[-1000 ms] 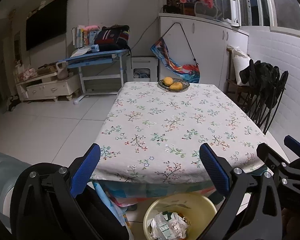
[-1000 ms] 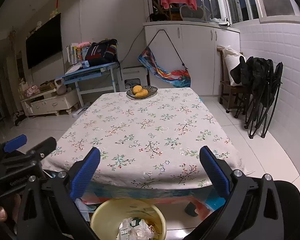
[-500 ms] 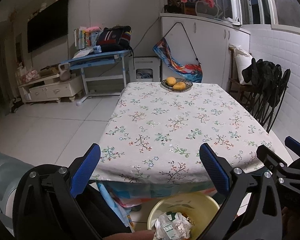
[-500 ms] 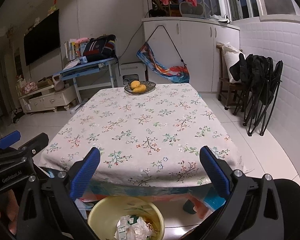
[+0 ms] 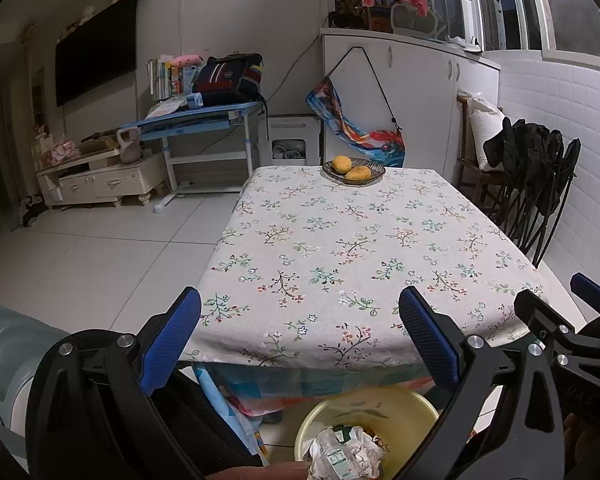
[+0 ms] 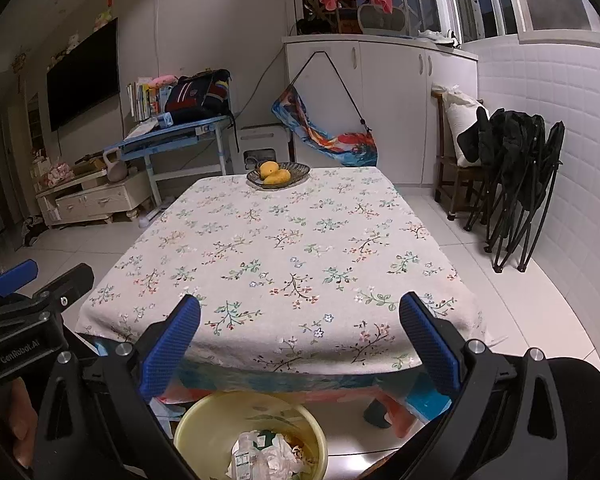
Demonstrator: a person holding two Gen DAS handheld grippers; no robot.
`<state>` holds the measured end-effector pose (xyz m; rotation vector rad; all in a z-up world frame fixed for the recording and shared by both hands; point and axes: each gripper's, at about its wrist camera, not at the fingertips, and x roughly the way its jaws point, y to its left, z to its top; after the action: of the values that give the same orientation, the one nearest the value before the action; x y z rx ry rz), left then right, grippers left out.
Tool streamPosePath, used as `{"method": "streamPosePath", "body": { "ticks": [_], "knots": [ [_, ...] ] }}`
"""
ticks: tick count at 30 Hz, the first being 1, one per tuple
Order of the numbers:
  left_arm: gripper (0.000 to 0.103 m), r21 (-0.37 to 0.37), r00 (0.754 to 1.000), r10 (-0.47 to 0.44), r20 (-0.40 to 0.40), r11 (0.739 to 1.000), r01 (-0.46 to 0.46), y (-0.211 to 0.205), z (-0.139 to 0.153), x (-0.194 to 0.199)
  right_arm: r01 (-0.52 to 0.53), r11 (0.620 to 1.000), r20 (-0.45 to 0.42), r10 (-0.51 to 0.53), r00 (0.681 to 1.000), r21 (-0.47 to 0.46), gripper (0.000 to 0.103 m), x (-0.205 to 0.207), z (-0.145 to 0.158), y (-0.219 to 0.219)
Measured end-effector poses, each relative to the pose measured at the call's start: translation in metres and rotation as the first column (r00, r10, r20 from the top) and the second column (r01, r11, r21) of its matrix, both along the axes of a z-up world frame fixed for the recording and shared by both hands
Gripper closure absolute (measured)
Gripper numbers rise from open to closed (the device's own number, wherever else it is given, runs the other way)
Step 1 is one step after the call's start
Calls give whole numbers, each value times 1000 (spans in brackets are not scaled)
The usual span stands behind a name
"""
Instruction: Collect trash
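Observation:
A yellow basin (image 5: 404, 404) (image 6: 224, 412) stands on the floor in front of the table's near edge. It holds crumpled paper and a small clear bottle (image 5: 336, 458) (image 6: 246, 454). My left gripper (image 5: 300, 340) is open and empty above the table's near edge, above and behind the basin. My right gripper (image 6: 300, 344) is open and empty, held the same way beside it. Each gripper shows at the edge of the other's view.
The table has a flowered cloth (image 5: 340, 248) (image 6: 292, 248) with a dish of yellow fruit (image 5: 354, 170) (image 6: 278, 174) at its far end. Folded black chairs (image 6: 516, 184) lean on the right wall. A blue desk (image 5: 196, 120) and white cabinets stand behind.
Both grippers have risen and drawn back slightly, so the table sits lower and farther in both views. Both jaws stay open and empty.

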<state>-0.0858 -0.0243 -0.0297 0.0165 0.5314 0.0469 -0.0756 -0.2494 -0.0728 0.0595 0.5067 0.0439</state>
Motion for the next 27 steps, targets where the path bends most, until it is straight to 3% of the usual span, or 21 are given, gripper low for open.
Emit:
{"method": "streamPosePath", "body": {
  "ticks": [27],
  "knots": [
    [7, 3, 1000, -1, -2, 1000, 1, 0, 0, 0, -1, 1000, 10, 1, 1000, -14, 8, -1, 1, 3]
  ]
}}
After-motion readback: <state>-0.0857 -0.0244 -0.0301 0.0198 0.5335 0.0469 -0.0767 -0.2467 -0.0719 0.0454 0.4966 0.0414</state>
